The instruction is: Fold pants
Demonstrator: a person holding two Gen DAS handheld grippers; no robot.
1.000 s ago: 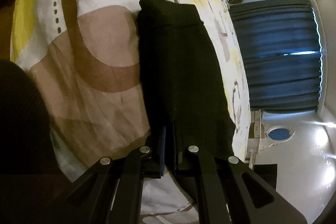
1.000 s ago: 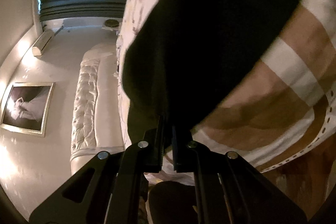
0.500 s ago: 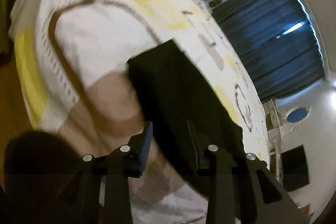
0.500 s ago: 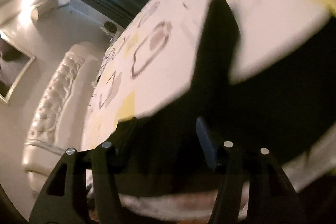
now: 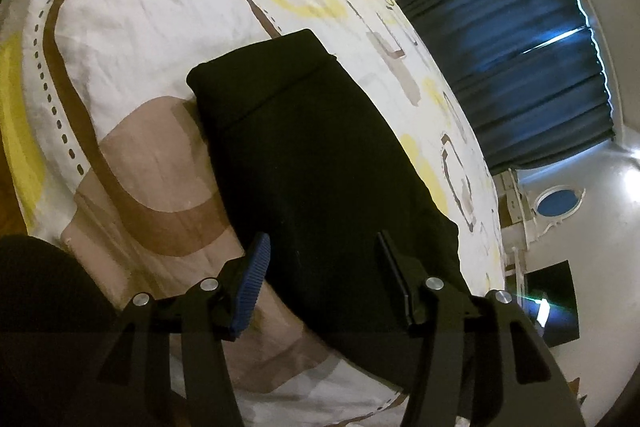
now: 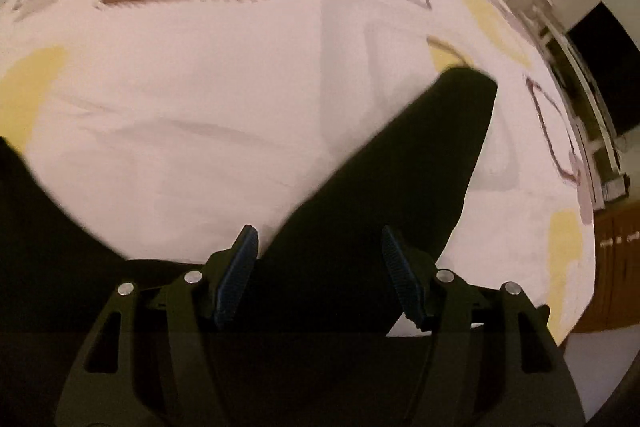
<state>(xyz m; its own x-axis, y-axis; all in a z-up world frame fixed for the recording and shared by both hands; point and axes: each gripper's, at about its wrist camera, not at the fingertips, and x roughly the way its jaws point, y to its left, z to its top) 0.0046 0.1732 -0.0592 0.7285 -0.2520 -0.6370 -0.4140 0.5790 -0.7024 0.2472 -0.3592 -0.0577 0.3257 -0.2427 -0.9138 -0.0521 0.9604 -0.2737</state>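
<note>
The left gripper point(image 5: 320, 269) is released, its fingers spread wide with the black pants point(image 5: 316, 163) lying folded on the patterned bed point(image 5: 152, 27) just ahead of and between them. The right gripper point(image 6: 318, 267) is likewise released, with a dark pant leg point(image 6: 404, 179) stretching forward between its fingers.

Both grippers held with jaws spread wide, gripping nothing.

The left gripper point(image 5: 320, 259) has its blue-ribbed pad point(image 5: 252, 283) and its opposite finger far apart, with a clear gap between the jaws. The right gripper point(image 6: 320, 259) matches it, with its ribbed pads point(image 6: 236, 275) angled outward from each other.
</note>
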